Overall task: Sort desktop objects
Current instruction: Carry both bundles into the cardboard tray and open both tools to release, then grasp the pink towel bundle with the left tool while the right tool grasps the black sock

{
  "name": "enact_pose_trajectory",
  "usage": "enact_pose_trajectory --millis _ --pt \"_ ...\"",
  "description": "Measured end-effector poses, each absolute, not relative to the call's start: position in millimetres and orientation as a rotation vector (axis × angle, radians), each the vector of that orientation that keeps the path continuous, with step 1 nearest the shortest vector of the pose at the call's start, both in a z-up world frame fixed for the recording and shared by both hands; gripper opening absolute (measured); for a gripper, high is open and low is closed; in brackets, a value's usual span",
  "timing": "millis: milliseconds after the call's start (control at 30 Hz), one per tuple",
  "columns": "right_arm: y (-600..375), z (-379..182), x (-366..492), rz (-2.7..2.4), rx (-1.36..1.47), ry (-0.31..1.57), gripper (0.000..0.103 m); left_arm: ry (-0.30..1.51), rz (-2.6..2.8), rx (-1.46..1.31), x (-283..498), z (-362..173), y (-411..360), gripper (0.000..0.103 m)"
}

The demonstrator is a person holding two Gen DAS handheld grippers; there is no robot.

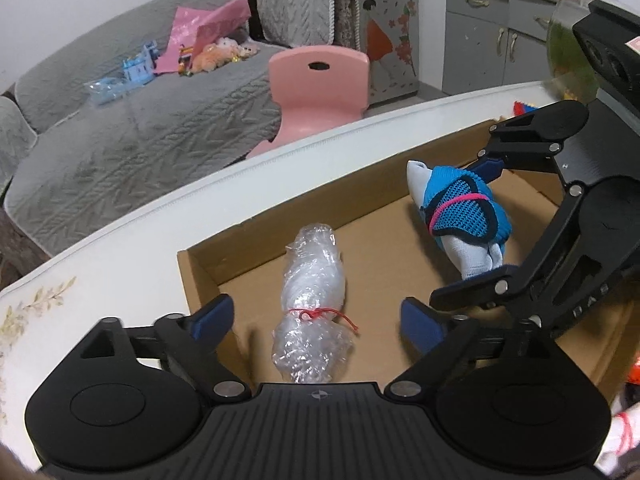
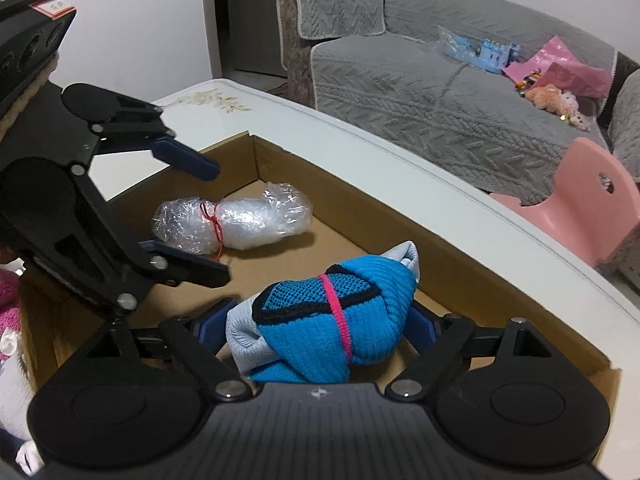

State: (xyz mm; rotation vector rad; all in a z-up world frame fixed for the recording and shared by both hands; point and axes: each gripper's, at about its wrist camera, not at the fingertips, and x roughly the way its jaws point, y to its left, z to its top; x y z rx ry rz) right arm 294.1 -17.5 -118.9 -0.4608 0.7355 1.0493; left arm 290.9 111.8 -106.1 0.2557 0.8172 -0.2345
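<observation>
The right gripper (image 2: pixel 320 328) pinches the blue sock bundle (image 2: pixel 320 320) at lower centre, low inside the cardboard box (image 2: pixel 520 328). The left gripper (image 1: pixel 316 316) stands spread over the plastic-wrapped bundle (image 1: pixel 312 312), already boxed. This looks like the placing step; next, release the socks.

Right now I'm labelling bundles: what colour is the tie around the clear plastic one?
Red tie, clearest in the right wrist view.

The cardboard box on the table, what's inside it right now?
Inside the cardboard box: a clear plastic bundle tied with red string, lying on the floor, and a blue sock roll between the right gripper fingers. The floor beneath the roll is hidden.
</observation>
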Motion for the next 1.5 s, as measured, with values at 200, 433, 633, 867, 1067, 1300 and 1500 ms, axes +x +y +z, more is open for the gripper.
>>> enact_pose_trajectory --millis 200,433,633,867,1067,1300,1500 --pt "-7.4 -107.9 289.5 1.015 -0.538 0.695 0.088 0.776 -0.251 0.248 270.1 -89.4 111.8 0.098" --pt "8.6 -97.8 288.6 1.038 -0.549 0.651 0.09 0.763 -0.244 0.227 258.5 -77.9 120.1 0.098" --pt "-31.1 -71.4 272.6 1.053 -0.483 0.634 0.091 0.745 -0.279 0.163 224.0 -63.5 139.0 0.099" --pt "-106.1 -33.3 232.6 1.052 -0.376 0.597 0.093 0.716 -0.294 0.12 150.3 -43.8 158.3 0.103" --pt "-146.3 -18.8 200.1 1.025 -0.323 0.561 0.095 0.697 -0.262 0.122 104.8 -35.0 161.2 0.103" --pt "-174.6 -31.5 170.7 1.022 -0.318 0.576 0.099 0.729 -0.248 0.096 68.9 -43.1 161.5 0.103" --pt "-185.5 -68.7 168.8 0.992 -0.329 0.65 0.093 0.803 -0.225 0.028 71.7 -62.9 161.6 0.103"
